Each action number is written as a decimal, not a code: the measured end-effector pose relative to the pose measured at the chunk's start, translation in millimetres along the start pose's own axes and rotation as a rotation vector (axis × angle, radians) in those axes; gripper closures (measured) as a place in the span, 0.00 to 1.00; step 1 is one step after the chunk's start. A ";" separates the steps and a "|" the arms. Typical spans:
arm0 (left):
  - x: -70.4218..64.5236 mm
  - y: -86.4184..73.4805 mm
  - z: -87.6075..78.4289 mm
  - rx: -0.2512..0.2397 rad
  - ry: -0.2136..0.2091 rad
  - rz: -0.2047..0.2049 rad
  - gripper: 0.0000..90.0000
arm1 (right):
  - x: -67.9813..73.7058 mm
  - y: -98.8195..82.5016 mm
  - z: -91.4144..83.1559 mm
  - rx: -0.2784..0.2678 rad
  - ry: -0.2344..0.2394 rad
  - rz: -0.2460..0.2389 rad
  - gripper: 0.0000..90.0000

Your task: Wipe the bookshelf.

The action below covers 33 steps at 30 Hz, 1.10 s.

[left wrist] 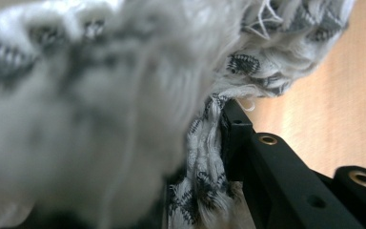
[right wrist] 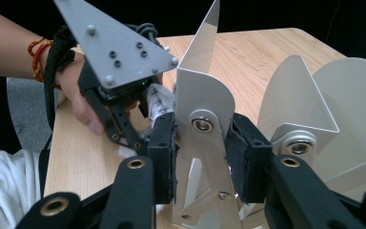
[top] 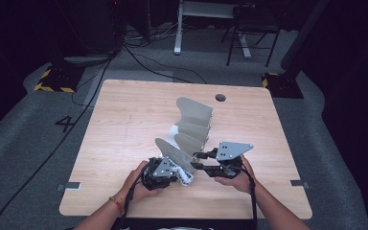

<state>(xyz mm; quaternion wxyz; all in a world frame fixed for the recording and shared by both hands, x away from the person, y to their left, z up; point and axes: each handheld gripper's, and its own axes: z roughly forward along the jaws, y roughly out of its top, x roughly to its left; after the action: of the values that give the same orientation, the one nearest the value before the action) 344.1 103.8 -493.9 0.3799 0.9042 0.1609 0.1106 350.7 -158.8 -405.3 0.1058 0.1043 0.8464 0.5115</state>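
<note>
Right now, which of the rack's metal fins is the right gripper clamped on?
The right gripper clamps the nearest fin, at the rack's person-side end; the other fins stand free farther back.

We count two grippers, the left gripper (top: 184, 175) and the right gripper (top: 197, 160). Beside them stands one metal rack (top: 191, 132) with four curved fins. One white, dark-patterned cloth (left wrist: 124, 86) sits in the left gripper's jaws. Two hands (top: 141, 184) hold them, on one table (top: 124, 124).
</note>
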 end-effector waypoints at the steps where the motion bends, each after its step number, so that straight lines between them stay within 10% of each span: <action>1: 2.5 -1.2 -1.4 0.006 0.016 -0.010 0.85 | -0.1 0.0 0.1 -0.001 -0.002 0.001 0.73; 9: 25.2 -6.4 -20.7 -0.033 0.142 -0.103 0.84 | -0.3 0.4 0.9 0.000 -0.007 0.002 0.75; 15: 35.2 2.3 -49.9 -0.160 0.213 -0.138 0.84 | -0.2 1.1 2.8 0.001 -0.007 0.002 0.75; 22: 31.6 24.5 -72.2 -0.324 0.188 -0.097 0.84 | 0.1 1.2 2.9 0.003 -0.004 0.001 0.76; 33: 10.4 32.9 -48.6 -0.332 0.044 -0.021 0.84 | -1.7 -0.1 3.1 0.011 0.010 -0.001 0.79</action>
<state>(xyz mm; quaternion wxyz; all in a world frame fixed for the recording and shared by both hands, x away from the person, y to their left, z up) 344.8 117.6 -436.0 0.5217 0.8246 0.1582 0.1514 353.2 -156.7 -406.6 0.1013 0.1018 0.8497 0.5073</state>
